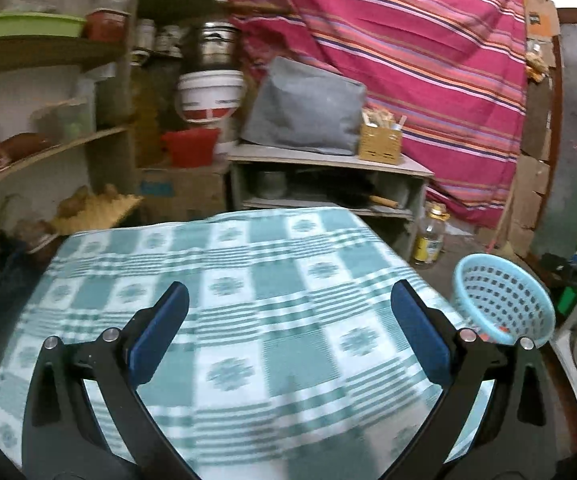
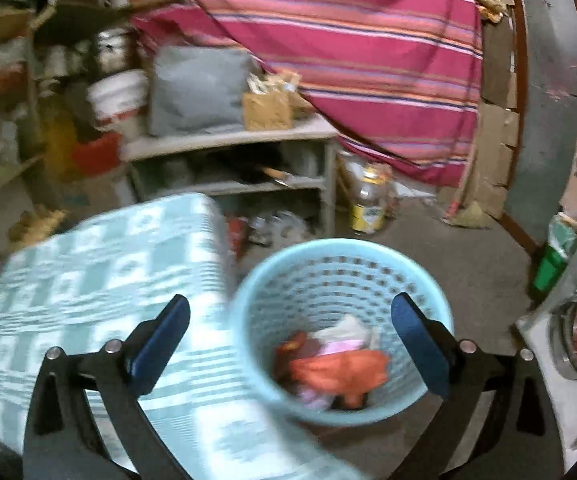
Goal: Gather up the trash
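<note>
A light blue perforated basket (image 2: 340,264) stands on the floor beside the table, with crumpled orange, pink and white trash (image 2: 340,368) in its bottom. My right gripper (image 2: 290,314) is open above the gap between table edge and basket, nothing between its blue pads. In the left wrist view the same basket (image 1: 500,296) shows at the right, off the table's corner. My left gripper (image 1: 288,300) hangs open over the green-and-white checked tablecloth (image 1: 248,320), holding nothing. No trash shows on the cloth.
A low grey shelf unit (image 1: 328,160) with a grey bag and a small woven box stands behind the table. Shelves with jars and tubs fill the left. A striped red cloth (image 1: 408,60) hangs at the back. A glass jar (image 2: 368,204) sits on the floor.
</note>
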The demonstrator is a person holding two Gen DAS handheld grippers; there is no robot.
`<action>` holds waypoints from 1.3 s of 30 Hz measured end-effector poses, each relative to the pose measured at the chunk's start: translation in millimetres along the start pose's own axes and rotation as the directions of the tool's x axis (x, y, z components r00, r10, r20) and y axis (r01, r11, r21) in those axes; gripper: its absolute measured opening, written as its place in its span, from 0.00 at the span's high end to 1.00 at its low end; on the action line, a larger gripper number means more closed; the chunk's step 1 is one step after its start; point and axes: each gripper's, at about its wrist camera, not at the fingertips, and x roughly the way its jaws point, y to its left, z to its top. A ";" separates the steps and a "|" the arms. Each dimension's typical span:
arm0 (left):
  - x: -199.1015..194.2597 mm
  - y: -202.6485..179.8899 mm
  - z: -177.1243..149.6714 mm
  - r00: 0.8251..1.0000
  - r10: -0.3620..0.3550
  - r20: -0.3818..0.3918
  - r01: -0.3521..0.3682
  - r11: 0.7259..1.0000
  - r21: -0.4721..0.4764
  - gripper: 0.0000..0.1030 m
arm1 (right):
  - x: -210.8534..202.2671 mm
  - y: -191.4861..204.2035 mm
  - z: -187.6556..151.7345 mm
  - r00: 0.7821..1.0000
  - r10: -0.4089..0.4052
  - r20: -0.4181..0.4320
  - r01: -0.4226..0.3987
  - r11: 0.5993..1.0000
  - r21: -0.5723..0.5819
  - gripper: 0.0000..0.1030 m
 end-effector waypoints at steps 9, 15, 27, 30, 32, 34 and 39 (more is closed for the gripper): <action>-44.2 57.4 -45.2 0.991 0.129 0.017 -0.129 0.991 -0.023 0.05 | -49.8 106.3 -63.6 0.987 0.155 0.032 -0.150 0.981 -0.119 0.04; -55.3 84.3 -70.0 0.988 0.156 -0.006 -0.157 0.987 -0.040 0.05 | -67.5 155.7 -98.1 0.980 0.187 0.069 -0.170 0.966 -0.194 0.04; -74.2 102.5 -94.8 0.979 0.202 0.027 -0.199 0.977 -0.082 0.05 | -66.9 191.4 -118.0 0.975 0.208 0.084 -0.183 0.954 -0.237 0.05; -74.2 100.4 -95.7 0.979 0.199 0.033 -0.196 0.978 -0.073 0.05 | -66.4 192.4 -119.2 0.975 0.204 0.085 -0.181 0.957 -0.227 0.05; -74.0 99.4 -96.3 0.981 0.190 0.035 -0.187 0.980 -0.067 0.05 | -67.0 192.7 -119.7 0.975 0.199 0.096 -0.173 0.959 -0.226 0.05; -74.1 97.7 -96.5 0.981 0.188 0.036 -0.186 0.980 -0.064 0.05 | -70.1 192.7 -120.0 0.975 0.191 0.115 -0.161 0.960 -0.230 0.05; -74.2 94.0 -96.6 0.986 0.164 0.027 -0.162 0.985 -0.066 0.05 | -76.6 190.5 -118.3 0.973 0.175 0.150 -0.138 0.963 -0.229 0.04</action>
